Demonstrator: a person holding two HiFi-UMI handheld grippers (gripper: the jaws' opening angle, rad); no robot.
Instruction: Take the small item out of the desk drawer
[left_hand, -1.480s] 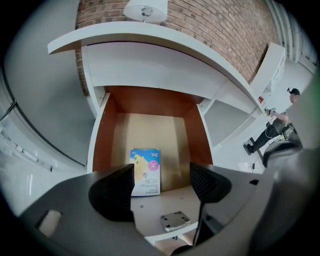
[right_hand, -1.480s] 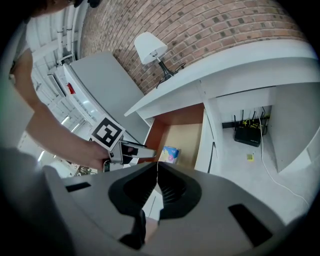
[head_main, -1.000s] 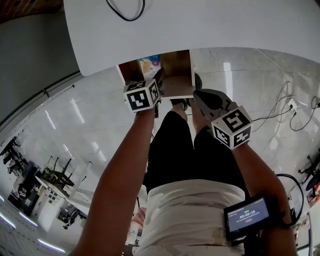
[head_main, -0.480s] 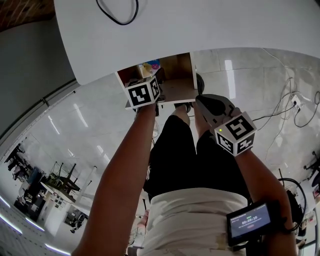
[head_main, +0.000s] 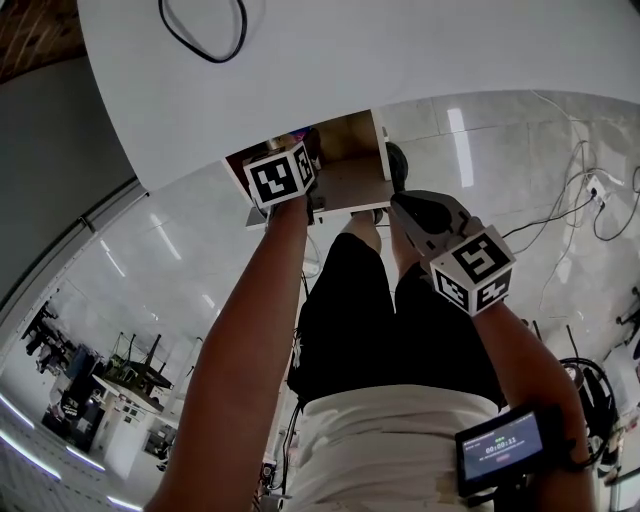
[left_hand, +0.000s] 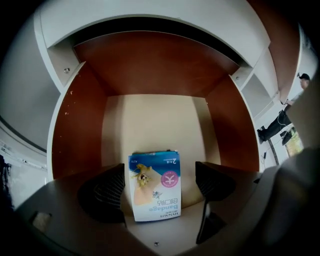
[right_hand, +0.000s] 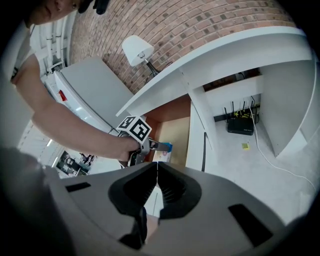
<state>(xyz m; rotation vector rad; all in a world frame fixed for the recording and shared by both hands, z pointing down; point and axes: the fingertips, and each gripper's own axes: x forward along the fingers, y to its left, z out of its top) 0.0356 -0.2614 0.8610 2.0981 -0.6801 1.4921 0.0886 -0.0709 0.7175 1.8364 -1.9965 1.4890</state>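
Note:
The desk drawer (head_main: 352, 186) is pulled out from under the white desktop (head_main: 400, 50). Inside it, on the pale floor (left_hand: 150, 125), lies a small blue-and-white bandage box (left_hand: 155, 186). My left gripper (left_hand: 160, 189) is open inside the drawer, with the box between its two dark pads (left_hand: 106, 194) and nearer the left one. In the head view the left gripper (head_main: 300, 170) reaches over the drawer's front edge. My right gripper (head_main: 400, 203) hovers just right of the drawer, shut and empty. The right gripper view shows those jaws (right_hand: 157, 184) together and the box (right_hand: 164, 148) beyond.
A black cable loop (head_main: 200, 30) lies on the desktop. The person's legs (head_main: 350, 300) are right below the drawer. Cables (head_main: 590, 200) trail on the tiled floor at right. A black router (right_hand: 240, 125) sits under the desk, and a white lamp (right_hand: 137, 47) stands by the brick wall.
My left gripper has moved forward into the drawer, so the box now lies between its jaws. The right gripper has stayed beside the drawer, still shut.

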